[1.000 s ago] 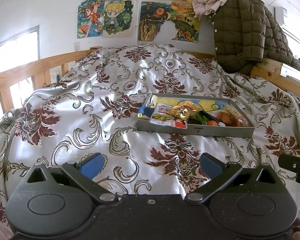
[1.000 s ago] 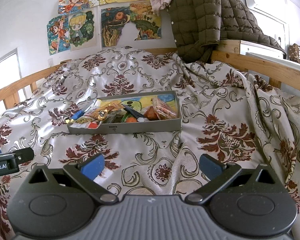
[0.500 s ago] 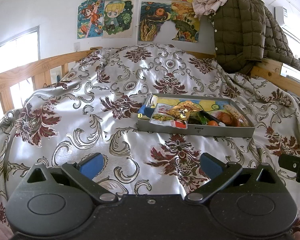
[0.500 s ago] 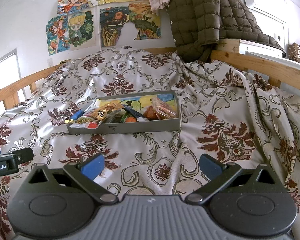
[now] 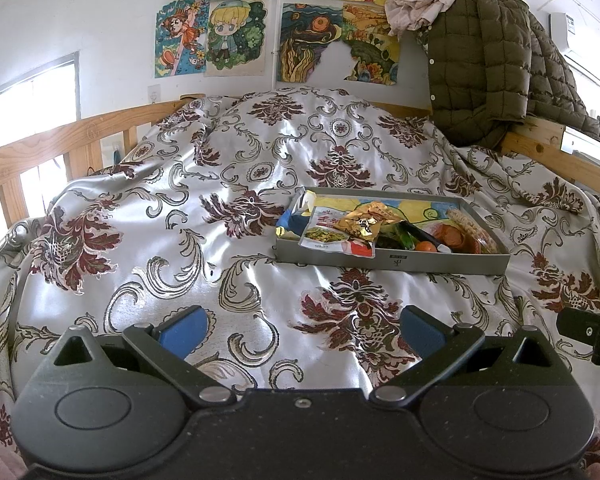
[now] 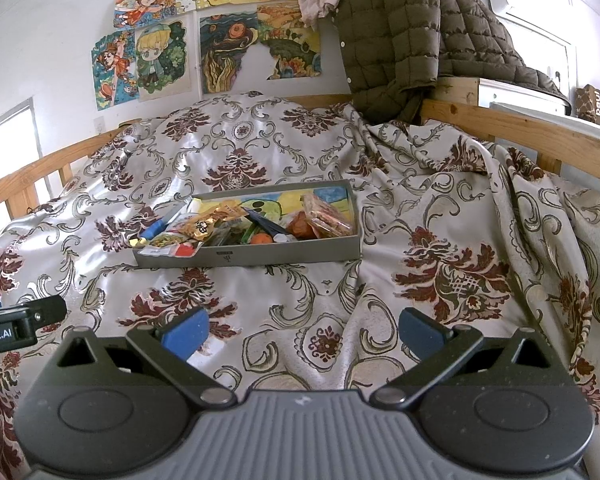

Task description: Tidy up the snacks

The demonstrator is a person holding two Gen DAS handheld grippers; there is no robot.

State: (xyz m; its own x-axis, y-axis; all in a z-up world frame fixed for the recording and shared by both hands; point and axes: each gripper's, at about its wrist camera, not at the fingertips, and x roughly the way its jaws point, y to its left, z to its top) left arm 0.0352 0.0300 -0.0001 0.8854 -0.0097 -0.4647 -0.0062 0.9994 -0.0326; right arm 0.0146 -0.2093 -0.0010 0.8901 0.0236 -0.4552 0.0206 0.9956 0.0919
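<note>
A shallow grey box (image 5: 440,261) (image 6: 284,254) lies on the bed, filled with several snack packets. Among them are a white and red packet (image 5: 332,236), a gold foil packet (image 5: 364,222) (image 6: 202,226), a small orange (image 5: 425,246) (image 6: 261,239) and a clear pack of reddish snacks (image 6: 326,220). My left gripper (image 5: 302,328) is open and empty, low over the bedspread, well short of the box. My right gripper (image 6: 302,330) is likewise open and empty, in front of the box.
A shiny floral bedspread (image 5: 180,208) covers the bed, rumpled into folds at the right (image 6: 520,240). Wooden rails (image 5: 52,140) (image 6: 520,128) run along both sides. An olive quilted jacket (image 6: 400,40) hangs over the far right corner. Drawings (image 5: 236,36) cover the wall.
</note>
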